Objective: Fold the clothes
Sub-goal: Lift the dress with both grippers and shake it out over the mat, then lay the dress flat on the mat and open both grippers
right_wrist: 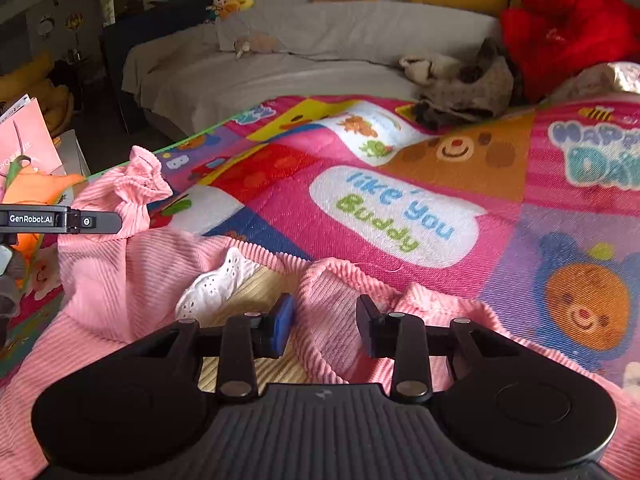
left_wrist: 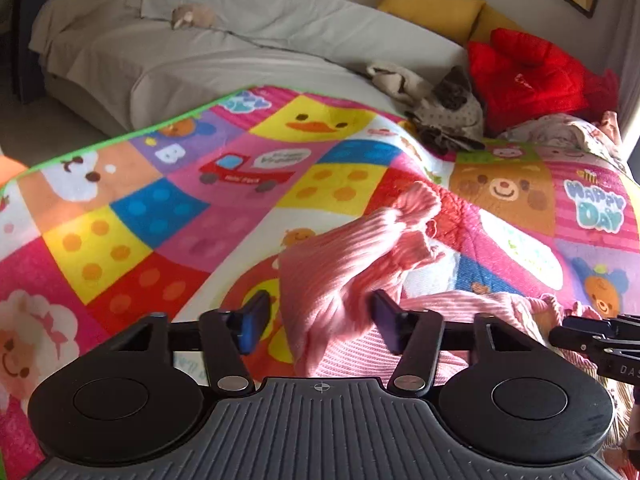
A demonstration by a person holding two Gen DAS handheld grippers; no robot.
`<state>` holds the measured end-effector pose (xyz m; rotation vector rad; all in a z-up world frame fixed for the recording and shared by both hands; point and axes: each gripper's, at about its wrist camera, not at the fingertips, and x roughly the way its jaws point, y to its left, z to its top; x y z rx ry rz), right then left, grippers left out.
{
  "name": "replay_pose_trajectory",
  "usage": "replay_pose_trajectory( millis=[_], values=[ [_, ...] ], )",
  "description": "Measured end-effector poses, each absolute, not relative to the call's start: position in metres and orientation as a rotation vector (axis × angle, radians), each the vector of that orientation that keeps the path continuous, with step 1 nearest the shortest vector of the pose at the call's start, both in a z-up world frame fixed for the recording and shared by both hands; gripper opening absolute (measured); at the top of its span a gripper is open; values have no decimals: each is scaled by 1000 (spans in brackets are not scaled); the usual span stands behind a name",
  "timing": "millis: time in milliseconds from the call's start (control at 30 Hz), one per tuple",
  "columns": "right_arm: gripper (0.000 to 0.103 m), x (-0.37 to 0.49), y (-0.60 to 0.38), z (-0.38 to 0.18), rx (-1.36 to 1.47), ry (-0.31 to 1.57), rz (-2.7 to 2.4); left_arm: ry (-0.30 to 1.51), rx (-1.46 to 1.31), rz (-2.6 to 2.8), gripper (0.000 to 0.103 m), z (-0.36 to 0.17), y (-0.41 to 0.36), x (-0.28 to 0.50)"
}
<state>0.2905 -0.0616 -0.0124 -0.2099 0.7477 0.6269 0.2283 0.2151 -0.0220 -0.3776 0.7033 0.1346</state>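
A pink ribbed garment [left_wrist: 340, 276] lies rumpled on a colourful patchwork play mat [left_wrist: 160, 208]. My left gripper [left_wrist: 320, 320] is open, its jaws either side of a raised fold of the pink fabric. In the right wrist view the same garment [right_wrist: 120, 280] spreads across the mat's near edge, with a white lace collar [right_wrist: 212, 284] and a yellowish lining showing. My right gripper [right_wrist: 324, 324] is open around a pink ribbed sleeve or hem fold. The left gripper's side [right_wrist: 60, 220] shows at the left edge.
A grey sofa [left_wrist: 200, 52] with yellow cushions [left_wrist: 432, 4] stands behind the mat [right_wrist: 400, 208]. A red padded jacket [left_wrist: 528, 76] and a heap of grey-beige clothes [left_wrist: 444, 116] lie at the mat's far right. Plush toys [right_wrist: 228, 0] sit on the sofa.
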Motion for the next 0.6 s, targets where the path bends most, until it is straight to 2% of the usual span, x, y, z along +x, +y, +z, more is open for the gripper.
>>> replay_pose_trajectory(
  millis=[33,67,100,167,267,367,467,533,567,600],
  values=[
    [7,291,-57,-14,-221,752,658,704,-395,130,43,-25,219,227],
    [4,291,-52,-16,-232,757,689,688,-399,134,39,-25,223,223],
    [3,287,-46,-13,-281,712,687,673,-402,138,32,-25,227,220],
    [3,286,-35,-6,-353,625,651,644,-408,172,29,-23,235,214],
    [4,308,-23,-5,-408,558,554,642,-424,225,29,-24,248,207],
    [5,329,-32,-8,-341,636,555,666,-425,273,35,-27,259,199],
    [16,311,-70,14,-246,610,558,655,-438,230,55,-19,259,187],
    [43,289,-102,30,-234,583,548,636,-428,182,63,-10,252,177],
    [50,274,-120,34,-244,575,532,626,-416,144,67,-4,245,170],
    [56,259,-138,38,-254,568,515,617,-402,110,76,0,237,165]
  ],
)
